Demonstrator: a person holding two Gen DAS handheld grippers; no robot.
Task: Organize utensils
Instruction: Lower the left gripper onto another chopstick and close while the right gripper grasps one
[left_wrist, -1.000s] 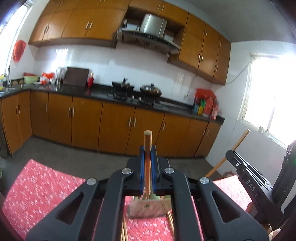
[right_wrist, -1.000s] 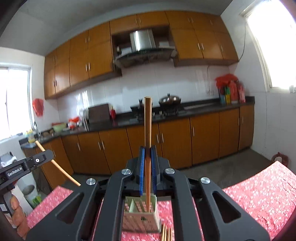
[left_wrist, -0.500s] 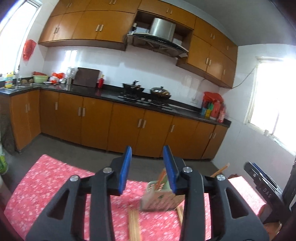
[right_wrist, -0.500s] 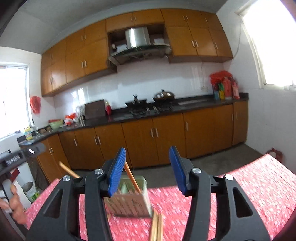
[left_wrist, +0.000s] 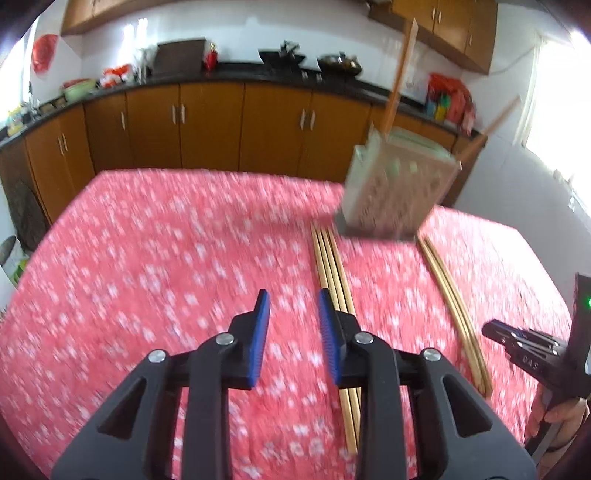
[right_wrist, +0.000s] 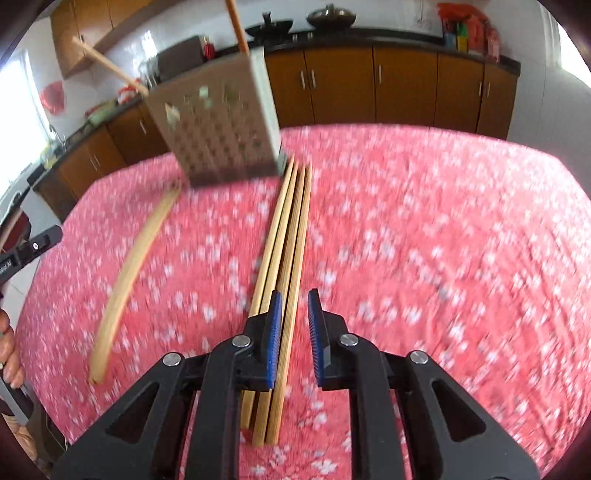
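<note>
Right in front of both grippers on the red flowery tablecloth (left_wrist: 147, 240) are two bundles of loose chopsticks, with the perforated holder (right_wrist: 218, 122) standing at their far ends. It already has two chopsticks (right_wrist: 236, 26) poking out the top.

The right gripper (right_wrist: 293, 332) is closing with nothing pinched yet. Its left pad sits right over the right bundle (right_wrist: 288, 229), and one stick looks to be in the gap. The left gripper (left_wrist: 291, 336) is also narrowing and empty, and the left bundle (left_wrist: 332, 269) sits under its right finger, not between the pads.

What I'd worry about:
- The sticks lie tight together, so a pinch could catch two or shove the rest sideways.
- The left one looks off-centre and might close on cloth.
- It's all blurry, so the aim may be sloppy, and the holder could get tipped.
</note>
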